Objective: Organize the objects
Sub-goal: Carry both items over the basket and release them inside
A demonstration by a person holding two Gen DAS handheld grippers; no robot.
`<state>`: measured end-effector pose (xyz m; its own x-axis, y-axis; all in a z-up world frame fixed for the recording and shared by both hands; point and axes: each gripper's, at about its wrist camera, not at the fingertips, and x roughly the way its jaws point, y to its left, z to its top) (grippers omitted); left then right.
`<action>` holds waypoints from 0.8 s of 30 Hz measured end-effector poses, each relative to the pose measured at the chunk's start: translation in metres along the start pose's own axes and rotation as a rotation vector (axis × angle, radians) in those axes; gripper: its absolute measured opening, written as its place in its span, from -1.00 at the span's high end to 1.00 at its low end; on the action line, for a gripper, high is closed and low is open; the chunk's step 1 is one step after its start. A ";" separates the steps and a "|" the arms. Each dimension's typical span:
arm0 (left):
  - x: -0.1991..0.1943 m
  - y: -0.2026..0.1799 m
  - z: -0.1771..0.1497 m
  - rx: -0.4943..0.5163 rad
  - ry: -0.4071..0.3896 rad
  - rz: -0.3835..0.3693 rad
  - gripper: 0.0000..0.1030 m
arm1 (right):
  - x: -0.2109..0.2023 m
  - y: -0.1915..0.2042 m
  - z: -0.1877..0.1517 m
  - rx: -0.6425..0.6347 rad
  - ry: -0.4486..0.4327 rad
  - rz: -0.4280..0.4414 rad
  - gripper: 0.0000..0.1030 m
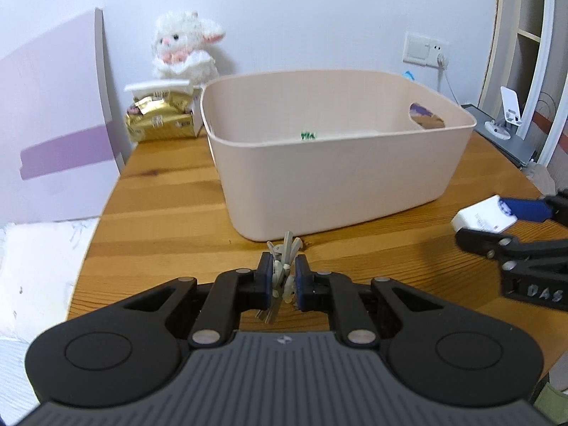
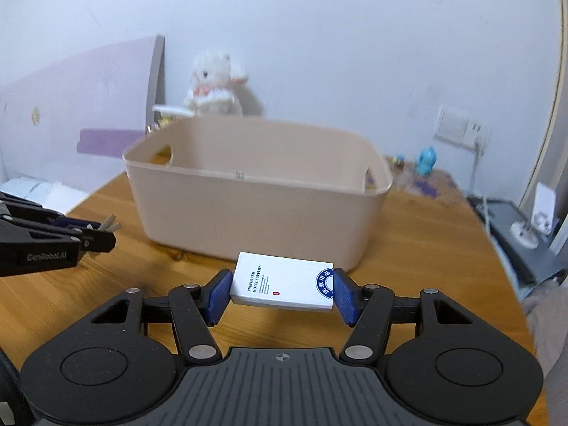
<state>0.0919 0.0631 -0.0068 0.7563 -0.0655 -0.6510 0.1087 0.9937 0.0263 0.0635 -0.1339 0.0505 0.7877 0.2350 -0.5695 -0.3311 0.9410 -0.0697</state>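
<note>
White box [image 2: 282,285] printed "PREFERRED HOTEL SUPPLIES" sits clamped flat between the blue pads [image 2: 219,294] of the right gripper [image 2: 280,294], lifted off the wooden table [image 2: 88,305], just in front of the beige bin [image 2: 255,209]. Same box shows in the left wrist view at far right [image 1: 484,217], well apart from the bin's near corner. Bunch of pale keys [image 1: 284,269] is pinched upright between the narrow-set pads of the left gripper [image 1: 284,278], key tips poking up above the fingers and lower ends hanging below, also above the table and just short of the bin's front wall [image 1: 337,184]. In the right wrist view the left gripper [image 2: 96,238] is at the left edge, keys [image 2: 110,223] sticking out. Something small and green [image 1: 308,136] lies inside the bin, unclear what. Behind the bin: gold packet [image 1: 159,120], white plush toy [image 1: 184,46], wall socket [image 1: 426,49]. Blue figurine [image 2: 426,161] sits on the far right of the table.
</note>
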 end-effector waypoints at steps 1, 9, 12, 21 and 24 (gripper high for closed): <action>-0.006 -0.001 0.001 0.002 -0.010 -0.001 0.72 | -0.007 -0.001 0.002 -0.006 -0.016 -0.004 -0.12; -0.040 -0.010 0.017 0.033 -0.097 0.006 0.72 | -0.043 -0.013 0.025 -0.001 -0.126 -0.031 -0.12; -0.047 -0.012 0.030 0.039 -0.134 0.006 0.72 | -0.046 -0.020 0.037 0.010 -0.164 -0.047 -0.12; -0.046 -0.016 0.077 0.071 -0.208 0.023 0.72 | -0.032 -0.043 0.072 0.035 -0.233 -0.080 -0.12; -0.035 -0.016 0.092 0.078 -0.213 0.033 0.72 | -0.016 -0.048 0.083 0.039 -0.236 -0.084 -0.12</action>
<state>0.1235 0.0414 0.0855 0.8784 -0.0590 -0.4743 0.1251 0.9861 0.1090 0.1097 -0.1628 0.1311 0.9126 0.2016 -0.3558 -0.2426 0.9673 -0.0742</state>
